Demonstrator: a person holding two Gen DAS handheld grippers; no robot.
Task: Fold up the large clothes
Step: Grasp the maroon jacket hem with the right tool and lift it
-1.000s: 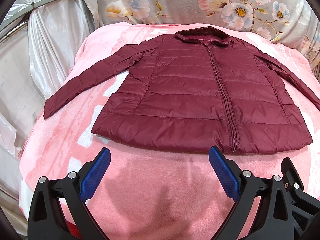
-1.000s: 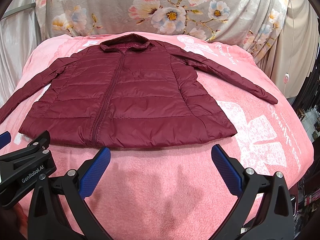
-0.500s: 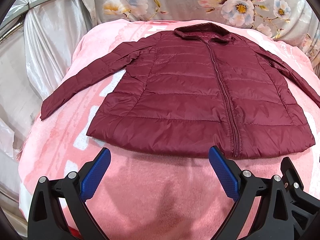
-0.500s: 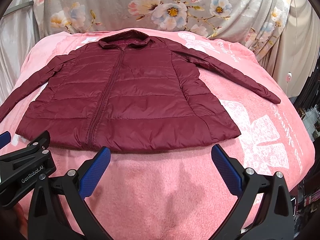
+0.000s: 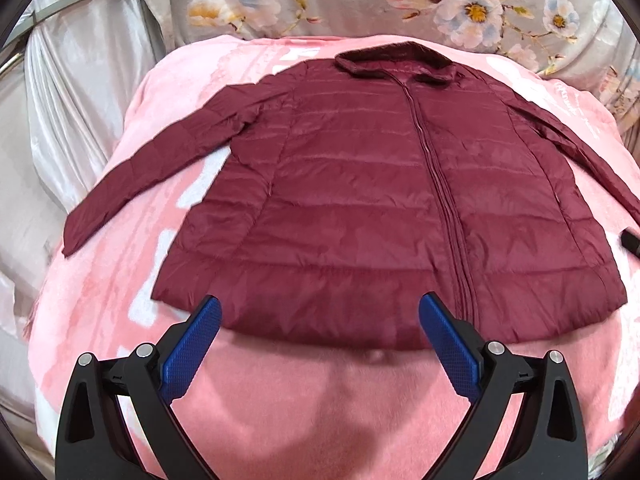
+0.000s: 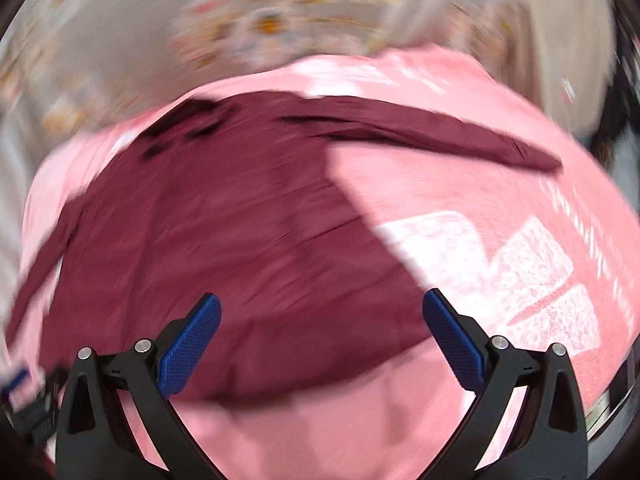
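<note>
A maroon quilted jacket [image 5: 360,208] lies flat and zipped on a pink blanket [image 5: 320,392], collar at the far side, both sleeves spread outward. My left gripper [image 5: 319,308] is open and empty, its blue pads [image 5: 192,344] just over the jacket's near hem. In the blurred right wrist view the jacket [image 6: 224,240] fills the left and middle, its right sleeve [image 6: 460,136] reaching far right. My right gripper [image 6: 322,308] is open and empty, above the jacket's near right part.
A floral fabric backdrop [image 5: 400,0] hangs behind the bed. Silvery drapes [image 5: 72,100] stand at the left. The blanket's white printed patches [image 6: 500,260] lie to the right of the jacket. A dark part of the other gripper [image 5: 631,242] shows at the right edge.
Both grippers have moved forward toward the jacket's hem. The right gripper is swinging fast to the right, blurring its view. Both stay open.
</note>
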